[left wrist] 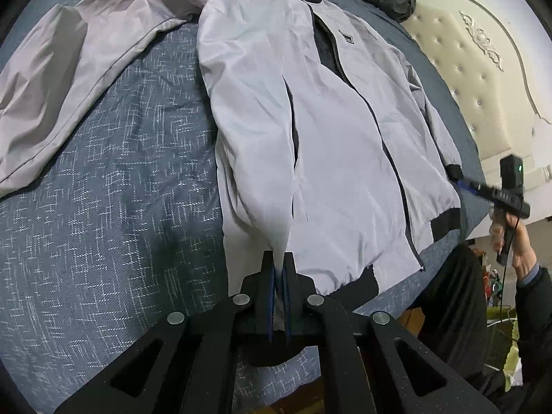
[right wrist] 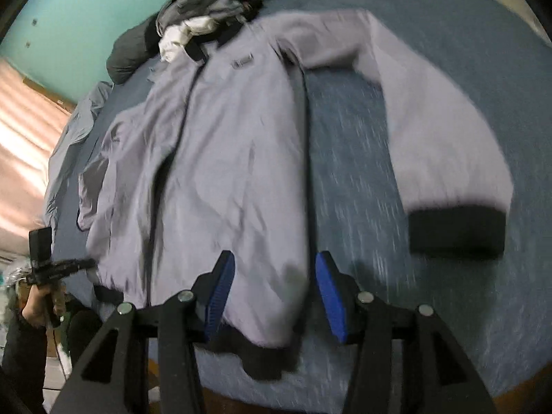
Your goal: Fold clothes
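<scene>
Your left gripper (left wrist: 280,276) is clenched on a fold of the grey jacket (left wrist: 310,131) near its hem. Your right gripper (right wrist: 272,293) is released, its blue pads apart above the hem. The jacket lies face up on the bed (left wrist: 114,172), one sleeve (right wrist: 431,131) spread out toward the bed's edge.

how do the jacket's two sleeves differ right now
The folded grey sleeve lies across the light grey zip jacket, clamped by the shut left gripper. The spread grey sleeve lies out on the blue bedspread, its black cuff showing, ungripped. Both are the same grey fabric.
</scene>
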Demonstrator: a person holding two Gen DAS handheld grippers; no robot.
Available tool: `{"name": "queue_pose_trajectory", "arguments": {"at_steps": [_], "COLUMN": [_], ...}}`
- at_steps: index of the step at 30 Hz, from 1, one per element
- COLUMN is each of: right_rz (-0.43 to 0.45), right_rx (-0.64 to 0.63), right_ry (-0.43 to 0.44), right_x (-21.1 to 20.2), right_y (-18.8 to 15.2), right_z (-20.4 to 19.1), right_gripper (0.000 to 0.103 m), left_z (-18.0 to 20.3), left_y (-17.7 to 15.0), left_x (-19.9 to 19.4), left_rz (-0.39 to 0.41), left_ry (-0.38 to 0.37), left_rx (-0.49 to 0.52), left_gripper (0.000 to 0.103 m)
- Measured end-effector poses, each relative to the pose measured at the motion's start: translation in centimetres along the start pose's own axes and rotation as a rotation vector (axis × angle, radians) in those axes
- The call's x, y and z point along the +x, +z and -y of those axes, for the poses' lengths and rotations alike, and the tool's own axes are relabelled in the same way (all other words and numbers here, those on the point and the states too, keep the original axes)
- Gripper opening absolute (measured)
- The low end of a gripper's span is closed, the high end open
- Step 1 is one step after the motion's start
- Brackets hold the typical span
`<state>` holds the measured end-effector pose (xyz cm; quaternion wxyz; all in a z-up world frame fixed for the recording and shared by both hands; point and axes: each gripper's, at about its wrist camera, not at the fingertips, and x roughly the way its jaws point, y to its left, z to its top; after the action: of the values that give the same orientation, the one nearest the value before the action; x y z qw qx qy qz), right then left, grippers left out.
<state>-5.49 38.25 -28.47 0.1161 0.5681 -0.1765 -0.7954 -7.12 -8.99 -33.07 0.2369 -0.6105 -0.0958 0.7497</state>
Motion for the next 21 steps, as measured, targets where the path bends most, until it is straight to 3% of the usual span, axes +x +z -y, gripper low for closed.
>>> {"name": "queue_pose_trajectory", "arguments": {"at_steps": [6,9,13,21], "right_rz": [-0.085,-0.111,-0.113,-0.093], "right_rx": [0.004,-0.014,-0.012,-0.024], "right_ry": [0.082,0.079,0.074,0.076], "right_x": [2.6,3.5,3.7,3.3], "right_y": [-3.0,-3.7,-3.6,-4.2], "right_z": [-0.4,-1.4,-1.9,-2.8], "right_gripper": [0.050,0.048,0.038,0.015], "left_z": [0.3,0.2,-0.3,-1.1], "left_y": [-0.1,-0.4,-1.5,-2.3], "left_x": [-0.1,-0.6,-0.6,0.0], "left_rz": [-0.005,-0.006,-0.039,-0.051], "left_ry": [0.012,0.006,-0.020,-0.020], "left_rx": [0.000,-0.007,-0.018,-0.025], "left_gripper": [0.004,0.008,0.023,0.025]}}
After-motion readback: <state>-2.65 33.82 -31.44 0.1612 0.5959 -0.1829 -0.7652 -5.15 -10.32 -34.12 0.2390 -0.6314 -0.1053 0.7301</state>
